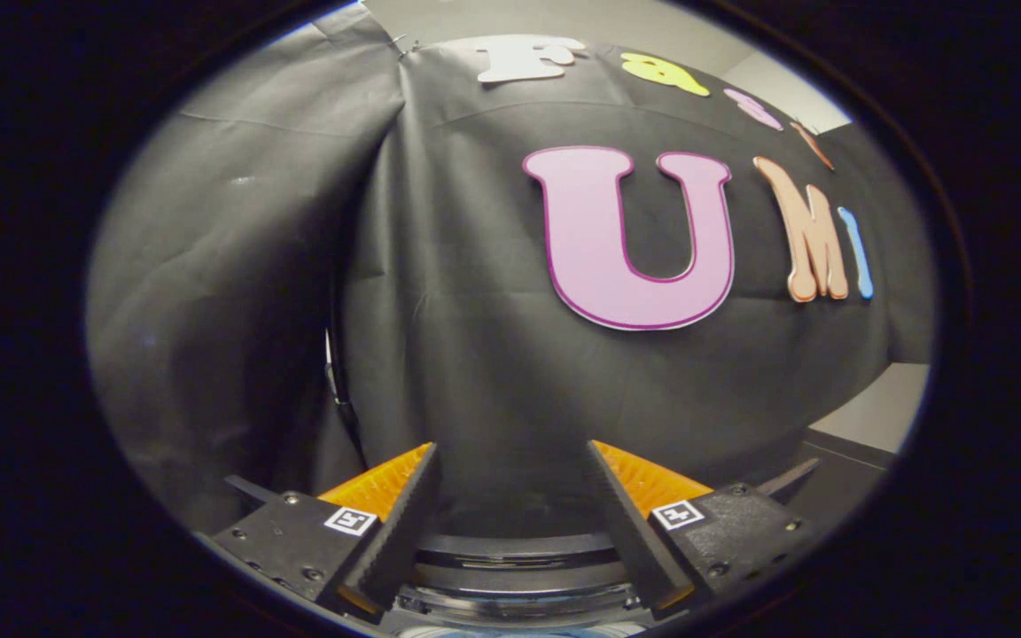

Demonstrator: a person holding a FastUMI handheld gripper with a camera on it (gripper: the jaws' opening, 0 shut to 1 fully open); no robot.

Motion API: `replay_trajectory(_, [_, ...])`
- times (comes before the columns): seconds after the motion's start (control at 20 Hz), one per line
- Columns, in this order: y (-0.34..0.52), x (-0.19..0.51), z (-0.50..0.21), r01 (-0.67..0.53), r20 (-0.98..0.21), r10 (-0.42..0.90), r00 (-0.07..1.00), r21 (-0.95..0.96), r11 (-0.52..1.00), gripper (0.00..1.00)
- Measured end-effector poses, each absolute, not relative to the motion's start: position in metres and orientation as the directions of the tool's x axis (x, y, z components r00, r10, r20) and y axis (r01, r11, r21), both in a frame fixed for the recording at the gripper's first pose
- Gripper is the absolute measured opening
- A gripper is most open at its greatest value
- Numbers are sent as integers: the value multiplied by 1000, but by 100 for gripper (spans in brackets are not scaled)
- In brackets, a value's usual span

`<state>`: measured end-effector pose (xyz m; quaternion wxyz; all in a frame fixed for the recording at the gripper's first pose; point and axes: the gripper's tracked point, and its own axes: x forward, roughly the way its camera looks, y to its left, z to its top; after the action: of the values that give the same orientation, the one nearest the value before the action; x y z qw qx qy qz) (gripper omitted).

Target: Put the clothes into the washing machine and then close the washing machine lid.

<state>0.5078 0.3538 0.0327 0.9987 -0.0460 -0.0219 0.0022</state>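
Note:
My gripper [510,461] is open, its two orange-and-black fingers [386,496] spread wide with nothing between them. It points up at the black cloth wall. Low between the fingers, the dark curved top of the washing machine [515,554] shows as a rounded rim with a slot-like band. I cannot tell whether its lid is up or down. No clothes are in sight.
The black cloth wall [475,310] hangs straight ahead, with a fold where two panels meet to the left of the fingers. A pale wall and a dark ledge [847,461] appear beyond the right finger.

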Motion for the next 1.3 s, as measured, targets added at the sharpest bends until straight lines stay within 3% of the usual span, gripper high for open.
replay_trajectory(0.25, [364,473,22,27,101,-18,995,-85,996,97])
replay_trajectory(0.85, [361,475,31,33,74,-27,997,-80,996,97])
replay_trajectory(1.3, [358,464,30,21,120,-11,993,-80,997,97])
